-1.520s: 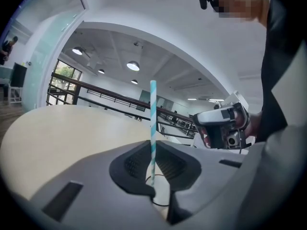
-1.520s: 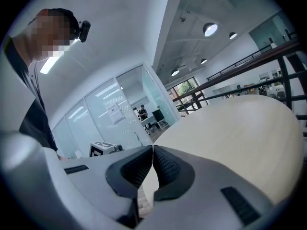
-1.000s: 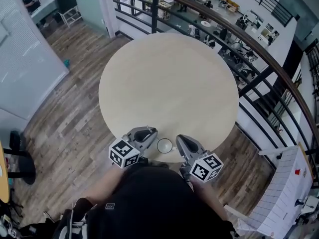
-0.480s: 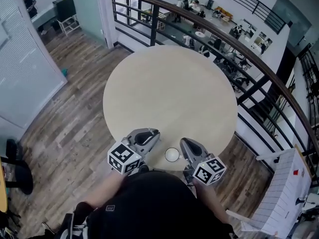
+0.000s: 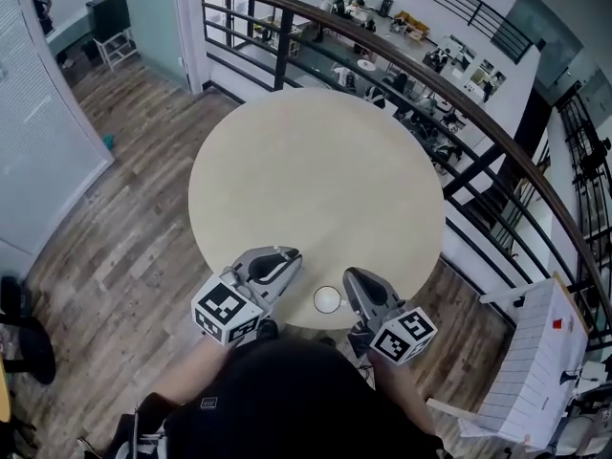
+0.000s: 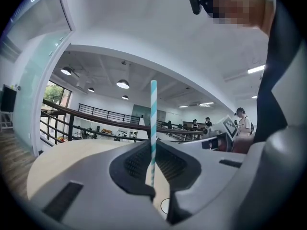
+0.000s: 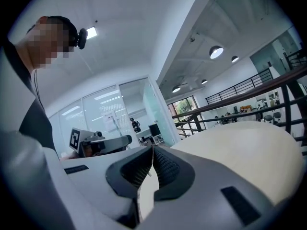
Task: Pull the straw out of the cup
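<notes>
A small white cup (image 5: 327, 300) stands on the round beige table (image 5: 316, 180) near its front edge, between my two grippers. My left gripper (image 5: 290, 256) is shut on a teal-and-white striped straw (image 6: 153, 123). In the left gripper view (image 6: 153, 150) the straw stands upright between the pads; its lower end is hidden behind the jaws, and the cup's rim (image 6: 166, 206) shows far below. The straw cannot be made out in the head view. My right gripper (image 5: 352, 277) (image 7: 152, 150) is shut, with nothing seen between its pads.
A dark railing (image 5: 402, 55) curves round the table's far side, with a lower floor beyond it. Wooden flooring (image 5: 115, 218) lies to the left. The person's dark torso (image 5: 287, 400) fills the bottom of the head view.
Both grippers have risen a little toward the head camera and look larger. The cup has stayed on the table between them.
</notes>
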Action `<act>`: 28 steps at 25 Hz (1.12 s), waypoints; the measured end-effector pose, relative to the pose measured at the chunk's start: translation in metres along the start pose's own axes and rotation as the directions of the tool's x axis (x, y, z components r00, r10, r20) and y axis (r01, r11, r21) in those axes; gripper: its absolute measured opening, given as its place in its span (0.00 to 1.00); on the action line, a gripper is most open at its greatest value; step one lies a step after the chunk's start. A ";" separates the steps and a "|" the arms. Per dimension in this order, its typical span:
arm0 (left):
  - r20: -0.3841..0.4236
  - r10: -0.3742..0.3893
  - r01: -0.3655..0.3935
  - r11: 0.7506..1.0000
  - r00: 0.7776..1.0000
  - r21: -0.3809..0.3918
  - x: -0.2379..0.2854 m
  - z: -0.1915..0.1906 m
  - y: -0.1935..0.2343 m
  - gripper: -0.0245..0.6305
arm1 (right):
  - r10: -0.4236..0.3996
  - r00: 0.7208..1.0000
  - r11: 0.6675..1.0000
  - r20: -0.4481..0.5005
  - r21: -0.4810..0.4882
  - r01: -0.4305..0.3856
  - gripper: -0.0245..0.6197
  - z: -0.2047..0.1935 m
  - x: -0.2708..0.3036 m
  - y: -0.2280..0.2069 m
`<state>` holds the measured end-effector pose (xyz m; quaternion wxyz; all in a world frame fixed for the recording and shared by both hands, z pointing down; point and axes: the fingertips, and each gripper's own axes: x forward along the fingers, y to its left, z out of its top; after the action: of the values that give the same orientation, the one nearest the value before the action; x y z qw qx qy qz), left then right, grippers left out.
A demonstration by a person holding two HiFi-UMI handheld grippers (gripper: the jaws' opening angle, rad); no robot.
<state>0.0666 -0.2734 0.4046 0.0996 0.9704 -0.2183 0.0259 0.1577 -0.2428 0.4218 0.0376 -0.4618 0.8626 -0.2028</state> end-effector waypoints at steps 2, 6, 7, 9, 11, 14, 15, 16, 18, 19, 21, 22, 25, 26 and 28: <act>0.009 0.001 -0.001 1.000 1.000 0.004 0.000 0.007 -0.004 0.09 | 0.008 1.000 1.000 0.021 -0.013 -0.008 0.07 0.012 -0.007 0.002; 0.011 0.005 -0.006 1.000 1.000 0.022 0.008 0.017 -0.013 0.09 | 0.020 0.999 0.998 0.050 -0.066 -0.017 0.07 0.034 -0.035 0.003; 0.013 0.009 -0.009 1.000 1.000 0.022 0.012 0.019 -0.015 0.09 | 0.021 0.998 0.996 0.053 -0.086 -0.017 0.07 0.038 -0.044 0.002; 0.022 0.021 -0.021 0.999 1.000 0.025 0.018 0.023 -0.021 0.09 | 0.020 0.998 0.994 0.063 -0.113 -0.012 0.07 0.046 -0.062 -0.003; 0.024 0.036 -0.037 0.999 0.999 0.026 0.023 0.025 -0.028 0.09 | 0.016 0.997 0.994 0.078 -0.111 -0.008 0.07 0.052 -0.076 -0.012; 0.020 0.059 -0.059 0.998 0.998 0.027 0.028 0.026 -0.041 0.09 | 0.015 0.996 0.995 0.092 -0.100 -0.005 0.07 0.057 -0.091 -0.026; 0.023 0.066 -0.067 0.997 0.998 0.030 0.029 0.026 -0.044 0.08 | 0.017 0.995 0.995 0.095 -0.096 -0.008 0.07 0.058 -0.093 -0.030; 0.023 0.073 -0.074 0.997 0.997 0.029 0.031 0.025 -0.046 0.08 | 0.022 0.995 0.996 0.098 -0.091 -0.013 0.07 0.059 -0.096 -0.033; 0.022 0.087 -0.088 0.996 0.996 0.024 0.033 0.024 -0.050 0.08 | 0.033 0.994 0.996 0.102 -0.083 -0.024 0.07 0.061 -0.100 -0.035; 0.023 0.094 -0.095 0.995 0.995 0.024 0.034 0.025 -0.052 0.08 | 0.038 0.994 0.996 0.102 -0.085 -0.029 0.07 0.061 -0.102 -0.036; 0.035 0.106 -0.107 0.994 0.994 0.030 0.036 0.029 -0.055 0.08 | 0.049 0.994 0.995 0.097 -0.096 -0.040 0.07 0.063 -0.104 -0.038; 0.040 0.112 -0.113 0.993 0.993 0.033 0.037 0.031 -0.056 0.08 | 0.055 0.994 0.994 0.095 -0.103 -0.045 0.07 0.063 -0.105 -0.039; 0.045 0.129 -0.130 0.991 0.991 0.036 0.039 0.033 -0.057 0.08 | 0.072 0.993 0.991 0.097 -0.121 -0.060 0.07 0.066 -0.106 -0.040; 0.047 0.133 -0.134 0.990 0.990 0.041 0.040 0.034 -0.057 0.08 | 0.077 0.992 0.990 0.099 -0.128 -0.064 0.07 0.068 -0.107 -0.040; 0.061 0.135 -0.138 0.989 0.989 0.053 0.042 0.038 -0.061 0.08 | 0.087 0.991 0.986 0.100 -0.149 -0.072 0.07 0.069 -0.109 -0.039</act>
<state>0.1311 -0.2450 0.3601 0.0634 0.9560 -0.2861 0.0111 0.2681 -0.1950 0.3601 0.0580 -0.4387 0.8896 -0.1131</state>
